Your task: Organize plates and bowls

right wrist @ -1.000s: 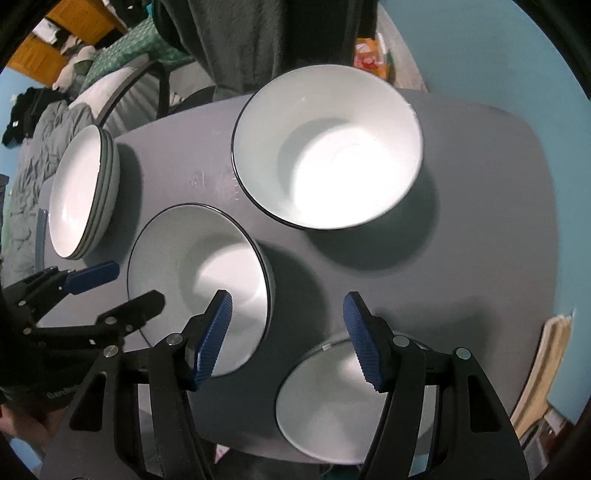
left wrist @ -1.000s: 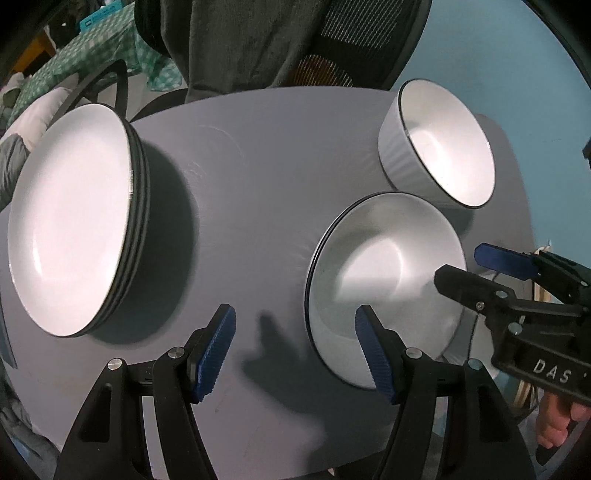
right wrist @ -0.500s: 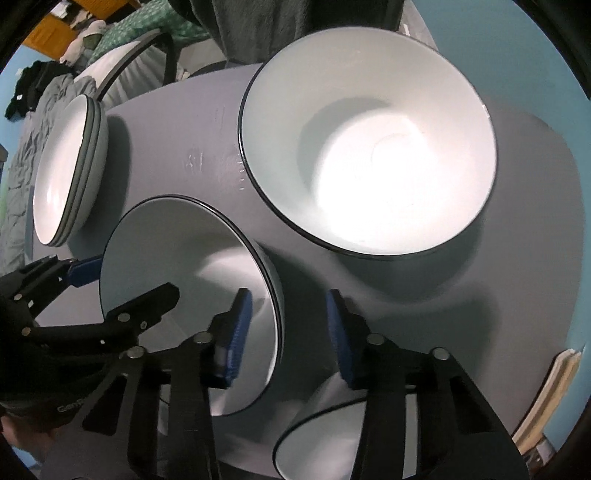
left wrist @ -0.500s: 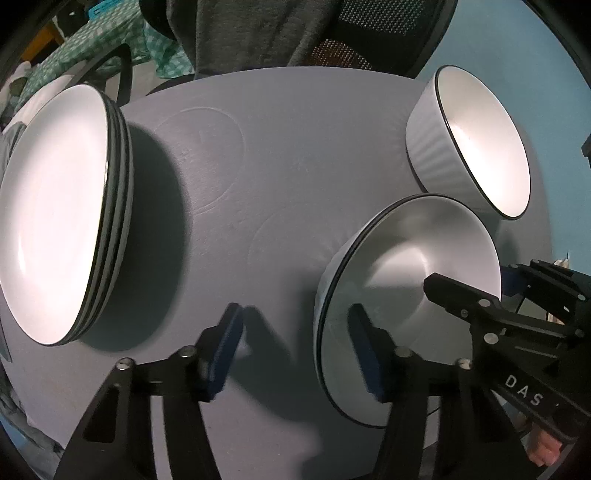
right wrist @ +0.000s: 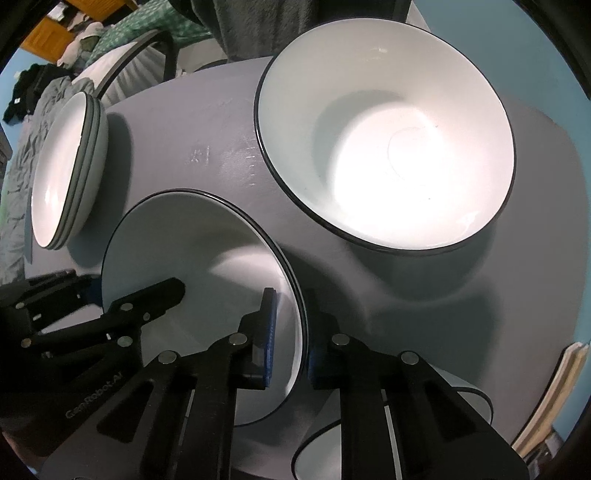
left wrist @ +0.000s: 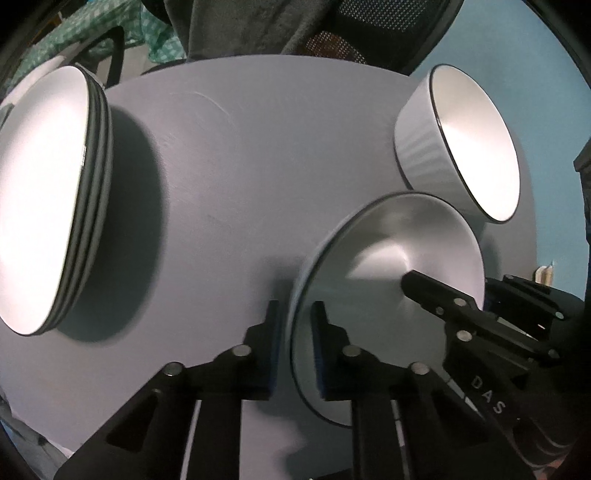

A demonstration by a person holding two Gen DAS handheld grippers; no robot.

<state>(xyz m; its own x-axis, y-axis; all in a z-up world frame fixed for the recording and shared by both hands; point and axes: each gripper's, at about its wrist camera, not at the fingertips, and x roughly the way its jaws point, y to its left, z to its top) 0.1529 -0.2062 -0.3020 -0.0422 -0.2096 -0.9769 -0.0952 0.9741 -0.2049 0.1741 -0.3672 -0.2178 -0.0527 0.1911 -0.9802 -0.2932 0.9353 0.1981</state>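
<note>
A white deep plate with a dark rim lies in the middle of the grey round table. My left gripper is shut on its left rim. My right gripper is shut on its right rim. Each gripper shows in the other's view, the right one and the left one. A stack of white plates sits at the left. A large white bowl stands behind the held plate.
Another white bowl peeks out under my right gripper at the table's near edge. A dark office chair with grey cloth over it stands behind the table. The wall is blue.
Both grippers have moved forward onto the deep plate and closed on opposite sides of its rim. The plate now stands more tilted in both views.
</note>
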